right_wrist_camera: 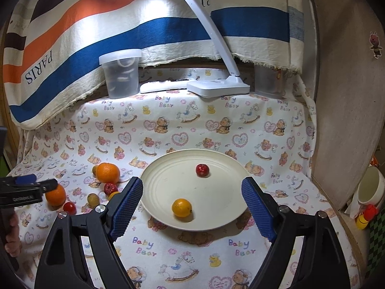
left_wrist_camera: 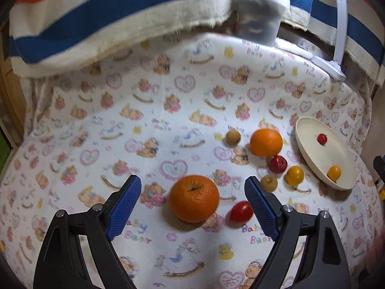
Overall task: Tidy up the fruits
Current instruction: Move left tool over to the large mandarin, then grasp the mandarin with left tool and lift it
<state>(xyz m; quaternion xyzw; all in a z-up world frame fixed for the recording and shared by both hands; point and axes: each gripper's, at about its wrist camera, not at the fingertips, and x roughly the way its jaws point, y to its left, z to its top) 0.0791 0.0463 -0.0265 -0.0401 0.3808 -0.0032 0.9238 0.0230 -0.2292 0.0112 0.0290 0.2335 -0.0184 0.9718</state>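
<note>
A counter (right_wrist_camera: 192,125) is seen draped in a soft white cotton cloth printed with bears, hearts and rocking horses. On it a round, shallow cream plate (right_wrist_camera: 166,180) with faint concentric ridges is set, and two small fruits are held in it: a glossy red one (right_wrist_camera: 202,170) toward the far side and a smooth yellow-orange one (right_wrist_camera: 182,207) near the front rim.

The right gripper (right_wrist_camera: 192,198) is held over the plate's near edge with its ribbed blue pads (right_wrist_camera: 127,206) spread wide; nothing is pinched between them.

To the left of the plate the remaining fruits are scattered. The left gripper (left_wrist_camera: 192,201) is likewise spread apart, and a large dimpled orange (left_wrist_camera: 194,198) with a dark stem scar is framed between its textured blue pads (left_wrist_camera: 125,207) without being touched. An oval red tomato (left_wrist_camera: 240,211) lies just beside that orange. Farther back a second orange (left_wrist_camera: 266,142) is seen, with a matte tan ball-shaped fruit (left_wrist_camera: 233,137) near it, a shiny dark-red fruit (left_wrist_camera: 278,164) touching it, and a yellow tomato (left_wrist_camera: 294,174) and a dull olive-yellow fruit (left_wrist_camera: 269,182) close by.

Behind, a frosted plastic tub (right_wrist_camera: 120,74) and the flat base of a white desk lamp (right_wrist_camera: 217,88) are placed beneath a coarse striped canvas hanging (right_wrist_camera: 144,31).
</note>
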